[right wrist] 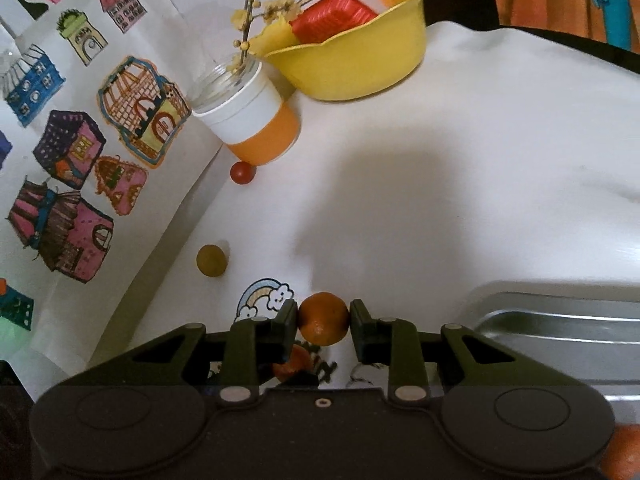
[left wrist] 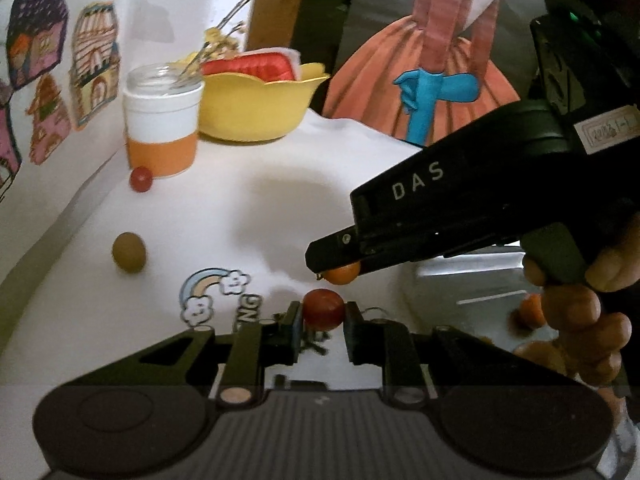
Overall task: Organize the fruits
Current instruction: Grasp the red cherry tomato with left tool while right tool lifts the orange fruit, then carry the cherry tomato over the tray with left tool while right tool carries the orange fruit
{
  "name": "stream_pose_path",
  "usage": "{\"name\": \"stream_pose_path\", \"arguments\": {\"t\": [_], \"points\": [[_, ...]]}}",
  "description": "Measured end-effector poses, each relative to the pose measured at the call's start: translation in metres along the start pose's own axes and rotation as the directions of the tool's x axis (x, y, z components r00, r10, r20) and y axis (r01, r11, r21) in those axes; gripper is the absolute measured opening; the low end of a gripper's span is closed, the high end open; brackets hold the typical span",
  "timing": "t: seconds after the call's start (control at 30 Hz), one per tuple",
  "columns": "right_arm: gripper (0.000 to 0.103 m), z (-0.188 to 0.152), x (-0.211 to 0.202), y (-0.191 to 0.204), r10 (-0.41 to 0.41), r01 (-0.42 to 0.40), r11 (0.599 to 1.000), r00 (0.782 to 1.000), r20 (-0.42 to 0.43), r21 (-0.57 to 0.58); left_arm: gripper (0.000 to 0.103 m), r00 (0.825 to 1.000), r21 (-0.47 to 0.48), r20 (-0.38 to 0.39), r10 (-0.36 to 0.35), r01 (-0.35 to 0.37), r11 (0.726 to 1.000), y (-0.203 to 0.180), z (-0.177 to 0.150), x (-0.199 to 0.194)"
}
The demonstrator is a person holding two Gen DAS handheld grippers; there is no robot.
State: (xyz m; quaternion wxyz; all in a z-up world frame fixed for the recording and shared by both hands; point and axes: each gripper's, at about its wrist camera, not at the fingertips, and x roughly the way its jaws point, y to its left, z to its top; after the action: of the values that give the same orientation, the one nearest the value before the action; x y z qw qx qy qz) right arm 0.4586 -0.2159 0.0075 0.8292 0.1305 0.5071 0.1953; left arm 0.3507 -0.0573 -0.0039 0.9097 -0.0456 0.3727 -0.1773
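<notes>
White cloth covers the desk, and a wall panel of coloured house drawings stands along its left edge. At the far end, a yellow bowl holds a red ribbed item; just beside the bowl stands a white-and-orange jar with thin yellow-flowered stems rising out of it. A small red fruit lies on the cloth close to the base of the jar. An olive-green fruit lies nearer, well apart from the red one. A rainbow-and-cloud print marks the cloth near the grippers. A metal tray sits at the near right; in the left wrist view, orange fruits lie in it, blurred. The left gripper has its fingers closed in on a dark red round fruit, one pad on each side, with the fruit held just above the printed cloth. The right gripper has its fingers pinching an orange round fruit in the same manner. In the left wrist view, the right gripper enters from the right as a black body, gripped by a person's hand, and its orange fruit sits just above and right of the red one. The two held fruits are near each other but not touching. Below the right gripper's fingers, another orange-red object shows partly; its identity cannot be determined.
</notes>
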Motion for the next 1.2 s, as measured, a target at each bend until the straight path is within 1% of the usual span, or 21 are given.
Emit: {"name": "stream_pose_path", "arguments": {"t": [0.2,0.57,1.0,1.2], "points": [[0.03,-0.005,-0.026,-0.018,-0.009,0.009,1.0,1.0,0.024,-0.001,0.023,1.0,0.023,0.01,-0.024,0.024,0.999,-0.02,0.001,-0.008],[0.03,-0.015,-0.078,-0.048,-0.047,0.05,0.998,0.993,0.105,-0.025,0.023,0.996,0.082,0.025,-0.082,0.079,0.993,-0.06,-0.002,-0.027],[0.03,-0.04,-0.112,-0.075,-0.082,0.082,0.997,0.989,0.125,-0.001,0.023,0.986,0.166,0.019,-0.164,0.159,0.973,-0.107,-0.014,-0.04],[0.03,-0.053,-0.129,-0.083,-0.088,0.088,0.996,0.987,0.136,0.007,0.023,0.983,0.2,0.011,-0.184,0.178,0.964,-0.125,-0.019,-0.043]]}}
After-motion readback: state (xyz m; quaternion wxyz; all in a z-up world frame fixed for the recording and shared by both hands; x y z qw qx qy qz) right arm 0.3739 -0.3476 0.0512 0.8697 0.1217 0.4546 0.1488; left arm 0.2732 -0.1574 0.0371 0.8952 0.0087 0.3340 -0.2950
